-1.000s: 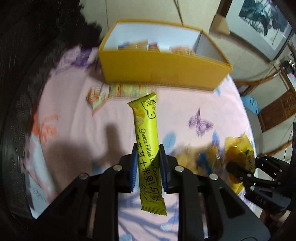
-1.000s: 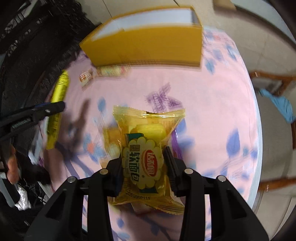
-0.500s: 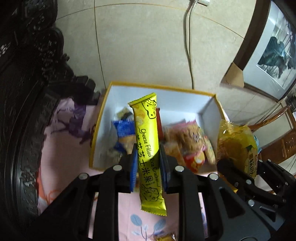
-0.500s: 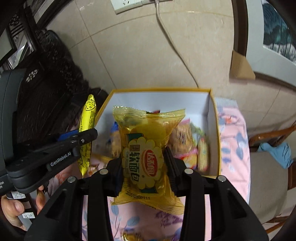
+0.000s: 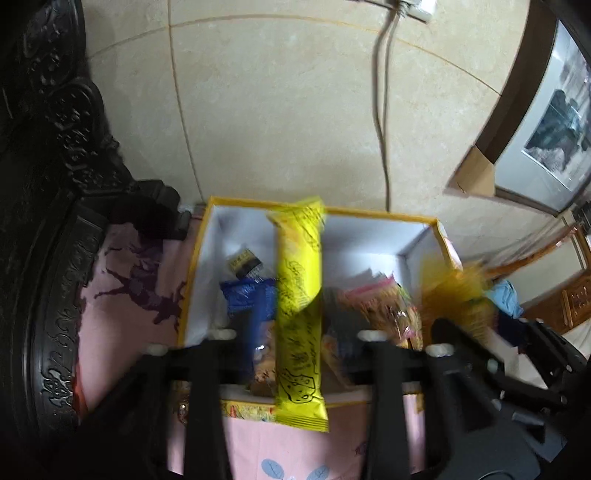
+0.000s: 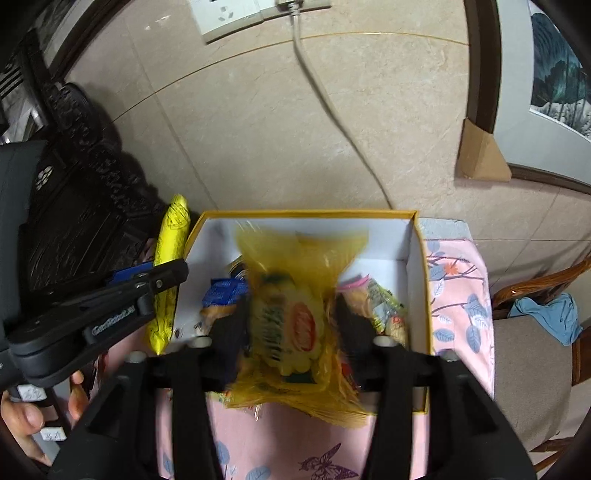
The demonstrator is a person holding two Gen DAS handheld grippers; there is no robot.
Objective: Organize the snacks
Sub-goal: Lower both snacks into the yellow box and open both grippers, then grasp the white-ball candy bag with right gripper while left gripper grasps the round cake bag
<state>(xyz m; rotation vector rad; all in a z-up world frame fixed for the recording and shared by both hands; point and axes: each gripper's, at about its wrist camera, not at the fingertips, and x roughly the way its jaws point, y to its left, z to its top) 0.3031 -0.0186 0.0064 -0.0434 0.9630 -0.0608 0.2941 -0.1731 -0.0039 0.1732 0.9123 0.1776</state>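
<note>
Pink cloth with butterflies and leaves (image 6: 458,295) covers the table, and at its far edge, close to the tiled wall (image 5: 280,110), sits the yellow box (image 6: 421,258) with its white inside, already holding a heap of snack packets (image 5: 380,306) along with a blue packet (image 5: 247,295) on the left. A white cable (image 6: 332,110) runs down the wall from a socket (image 6: 229,18) towards the box, and a wooden chair (image 6: 535,350) with a blue cloth (image 6: 554,314) on it stands off to the right. Both grippers hang over the near rim of the box! The left gripper (image 5: 295,332) has its jaws opening, standing wide, with the long yellow cracker stick (image 5: 299,306) blurred between them, upright over the box, and the pads look clear of its sides. The right gripper (image 6: 291,325) is opening its jaws too, and the yellow bread packet (image 6: 295,314) sits smeared with motion in the gap, over the middle of the box, no pad visibly pressing it. At the lower left of the right view, a hand (image 6: 26,417) grips the left tool's handle.
</note>
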